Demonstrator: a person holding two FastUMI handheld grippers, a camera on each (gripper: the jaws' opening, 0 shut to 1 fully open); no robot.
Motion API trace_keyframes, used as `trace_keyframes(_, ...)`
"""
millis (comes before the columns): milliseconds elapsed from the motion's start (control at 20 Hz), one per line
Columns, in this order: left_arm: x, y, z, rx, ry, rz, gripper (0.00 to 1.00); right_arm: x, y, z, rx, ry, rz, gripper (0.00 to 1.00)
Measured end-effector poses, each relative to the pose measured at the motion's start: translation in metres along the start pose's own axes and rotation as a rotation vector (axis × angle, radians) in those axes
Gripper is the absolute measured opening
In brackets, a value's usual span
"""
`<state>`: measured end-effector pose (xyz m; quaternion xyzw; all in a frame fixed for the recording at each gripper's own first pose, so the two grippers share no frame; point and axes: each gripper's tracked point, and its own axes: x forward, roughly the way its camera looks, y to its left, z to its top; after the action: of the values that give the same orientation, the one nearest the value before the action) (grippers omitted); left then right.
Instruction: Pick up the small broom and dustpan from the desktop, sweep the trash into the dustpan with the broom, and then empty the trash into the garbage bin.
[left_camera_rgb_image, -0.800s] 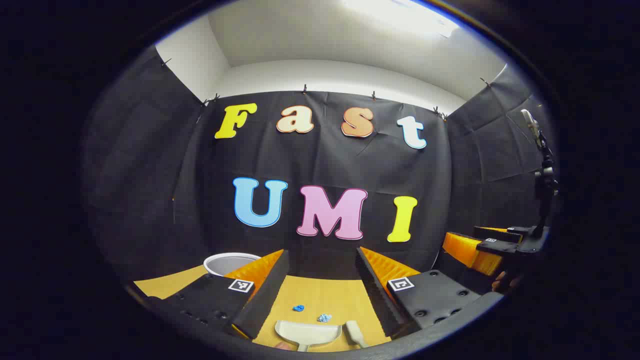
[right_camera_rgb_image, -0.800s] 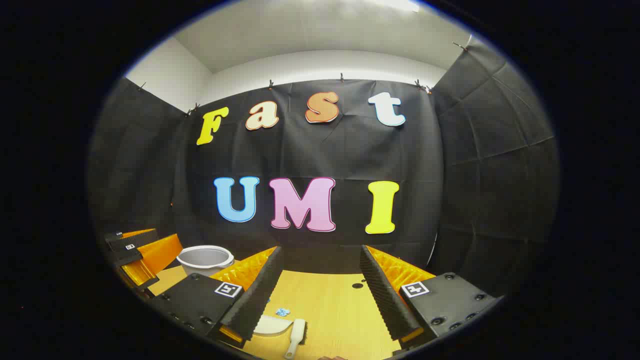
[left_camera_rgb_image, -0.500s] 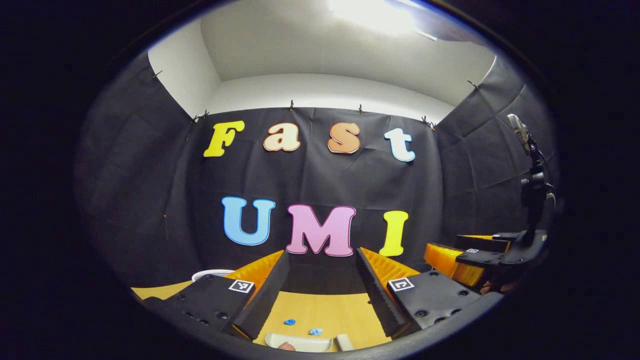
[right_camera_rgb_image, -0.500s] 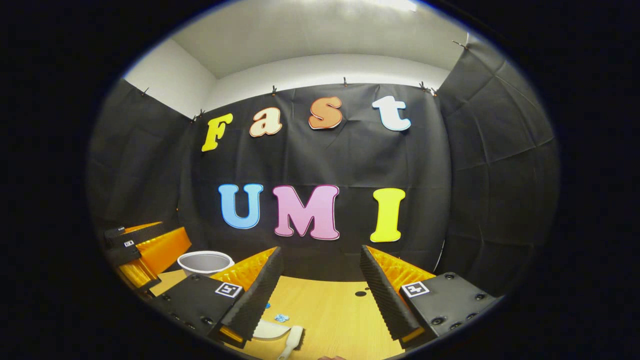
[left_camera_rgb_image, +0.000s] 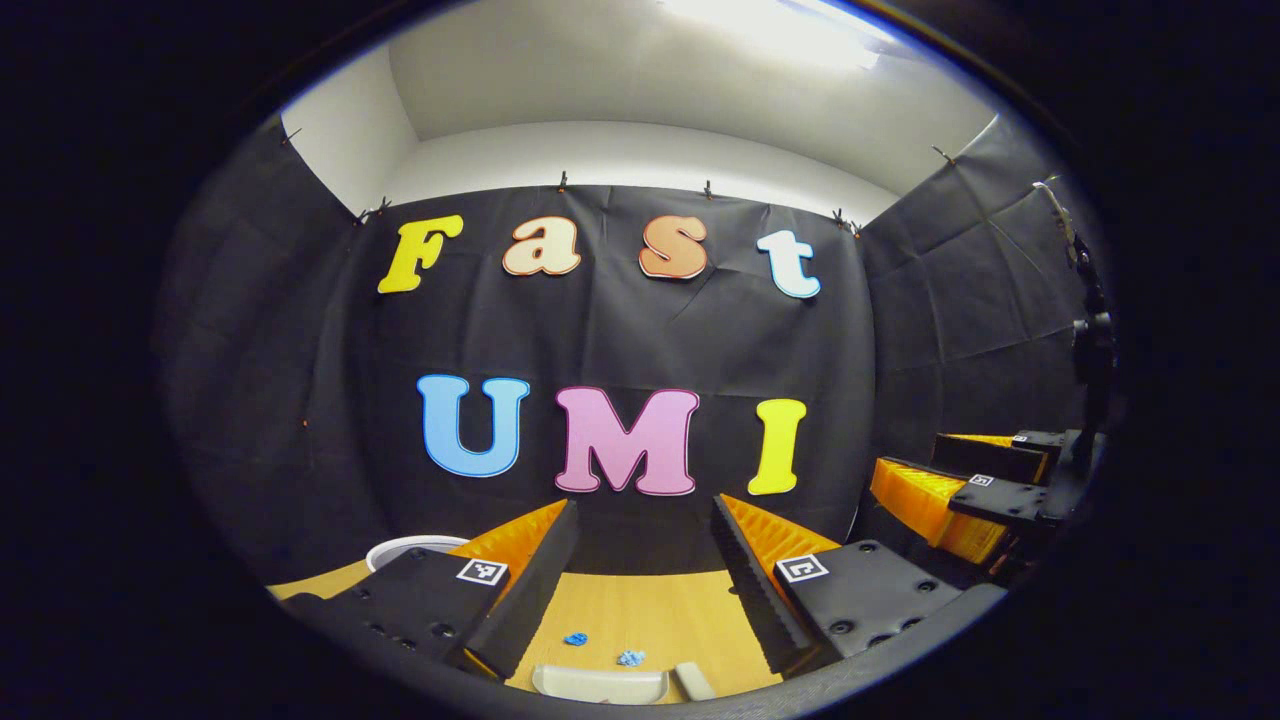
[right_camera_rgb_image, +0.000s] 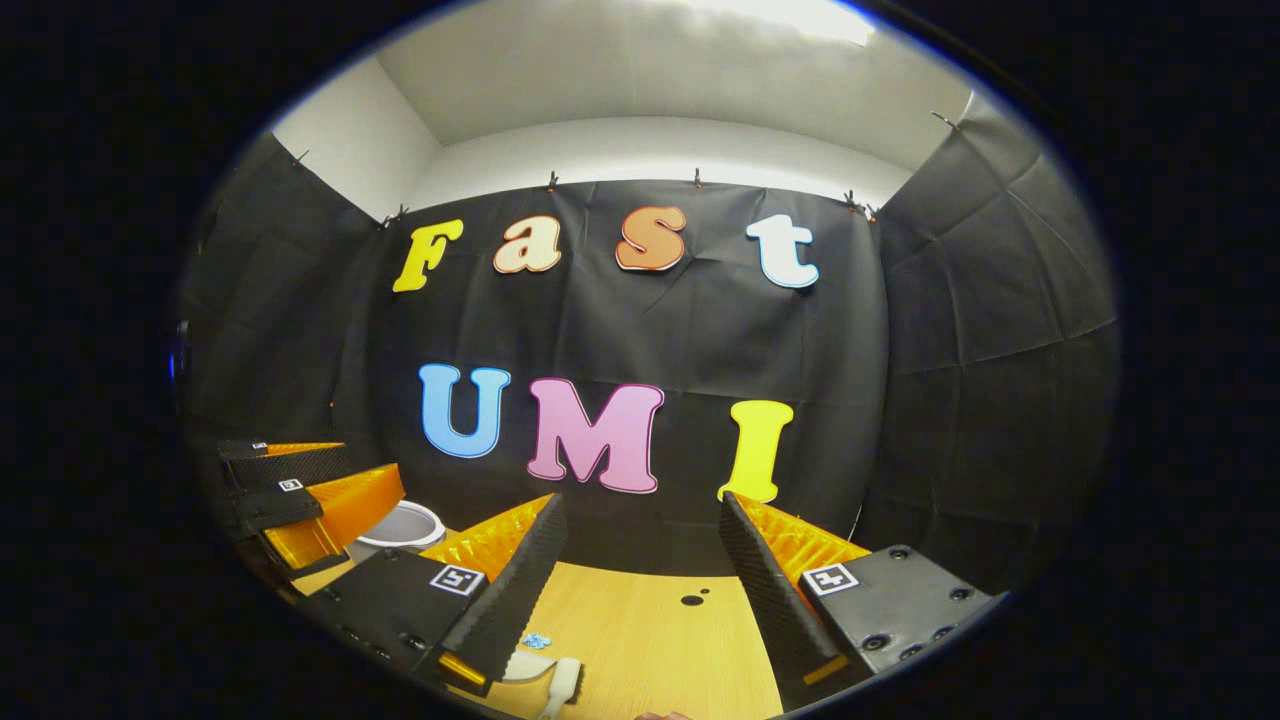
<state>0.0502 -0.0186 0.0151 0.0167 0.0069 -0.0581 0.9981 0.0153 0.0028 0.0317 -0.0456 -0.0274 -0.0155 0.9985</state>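
Low in the left gripper view, a white dustpan (left_camera_rgb_image: 600, 685) lies on the wooden desktop (left_camera_rgb_image: 650, 610), with the white broom (left_camera_rgb_image: 694, 681) just to its right. Two blue scraps of trash (left_camera_rgb_image: 575, 638) (left_camera_rgb_image: 630, 658) lie just beyond the pan. My left gripper (left_camera_rgb_image: 640, 545) hovers above them, open and empty. My right gripper (right_camera_rgb_image: 640, 545) is open and empty too; under it I see the broom (right_camera_rgb_image: 560, 685), an edge of the dustpan (right_camera_rgb_image: 520, 667) and a blue scrap (right_camera_rgb_image: 537, 641). The white bin (right_camera_rgb_image: 405, 527) stands at the back left.
The bin's rim (left_camera_rgb_image: 405, 548) peeks out behind my left finger. Each view shows the other gripper off to the side: the right one (left_camera_rgb_image: 975, 490), the left one (right_camera_rgb_image: 300, 495). A small dark hole (right_camera_rgb_image: 691, 600) marks the desktop. Black cloth walls close the booth.
Both views have tilted upward, so the broom, dustpan and scraps have slid toward the bottom edge. Both grippers stay open.
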Motion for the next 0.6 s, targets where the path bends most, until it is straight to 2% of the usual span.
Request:
trace_keyframes(200, 0.004, 0.015, -0.005, 0.023, 0.021, -0.03, 0.8, 0.002, 0.018, -0.003, -0.011, 0.015, -0.022, 0.99)
trace_keyframes(600, -0.004, 0.023, -0.022, 0.022, 0.037, -0.073, 0.8, -0.006, 0.049, -0.017, -0.037, 0.064, -0.011, 0.98)
